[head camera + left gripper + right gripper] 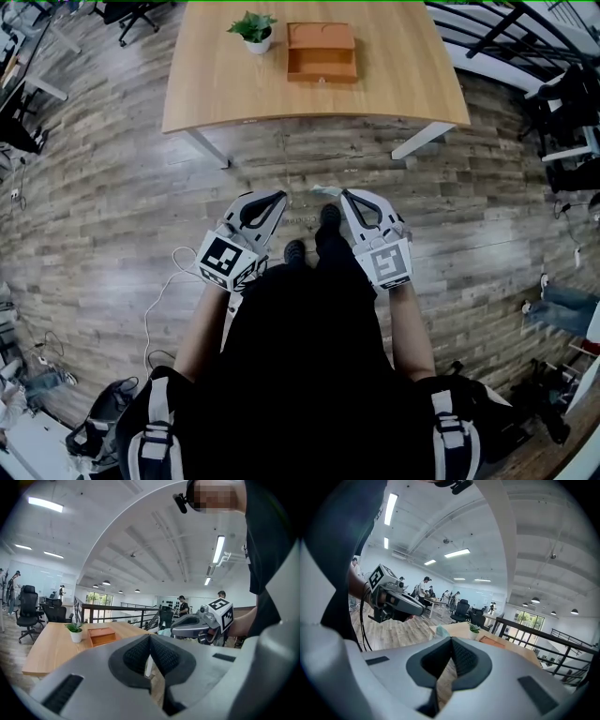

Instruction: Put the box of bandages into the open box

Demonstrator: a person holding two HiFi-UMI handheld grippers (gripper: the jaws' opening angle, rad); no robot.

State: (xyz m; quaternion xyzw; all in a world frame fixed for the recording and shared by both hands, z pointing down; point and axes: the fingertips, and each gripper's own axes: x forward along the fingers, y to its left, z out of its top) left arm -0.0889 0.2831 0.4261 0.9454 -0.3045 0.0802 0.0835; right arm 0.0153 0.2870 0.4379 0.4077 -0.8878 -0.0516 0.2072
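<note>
- I have both grippers held out at waist height, side by side over the wooden floor. They aim towards the far table (216, 89) and dip only slightly.
- The left gripper (279, 197) has its claw closed, pad against pad, with nothing in it.
- The right gripper (345, 194) is also closed. A small pale green thing shows at its very tips, which I take for the box of bandages (325, 191), so it is nipped there in mid-air between the two grippers.
- The open box (322, 56) sits on the far table, just right of a potted plant (253, 30) and well apart from both grippers.
- From here its inside reads only as orange-brown board, and I cannot tell what lies in it.
- The bandage box is mostly hidden behind the jaw in the right gripper view, and no print is legible.
- My arms are cut off by my own dark torso in the head view.
</note>
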